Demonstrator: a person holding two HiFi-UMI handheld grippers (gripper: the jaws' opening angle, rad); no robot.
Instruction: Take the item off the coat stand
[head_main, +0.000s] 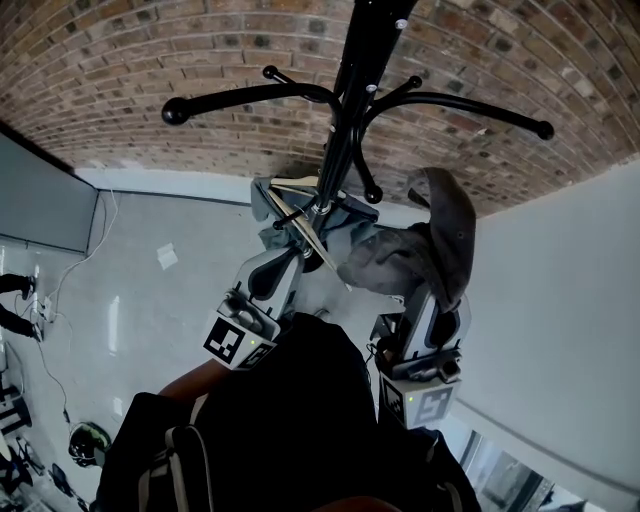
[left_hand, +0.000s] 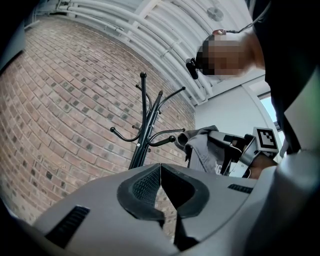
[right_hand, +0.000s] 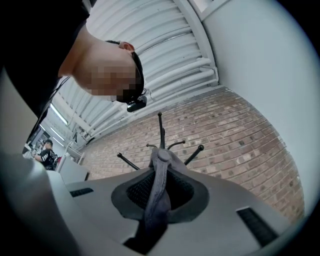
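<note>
Brick wall (head_main: 150, 50) behind, black coat stand (head_main: 350, 110) in front. Grey fabric item (head_main: 440, 240) hangs just right of the stand's pole, below its hooks. R gripper (right_hand: 159, 192): fingers pinch a fold of the item, which runs up between them. L gripper (left_hand: 161, 172): fingers pressed together, empty, well left of the item.

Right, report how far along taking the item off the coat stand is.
Done: the grey garment looks clear of the coat stand hooks. In hand: the right gripper is shut on its fabric; the left gripper is empty. Left: probably just carrying it away and putting it down.
</note>
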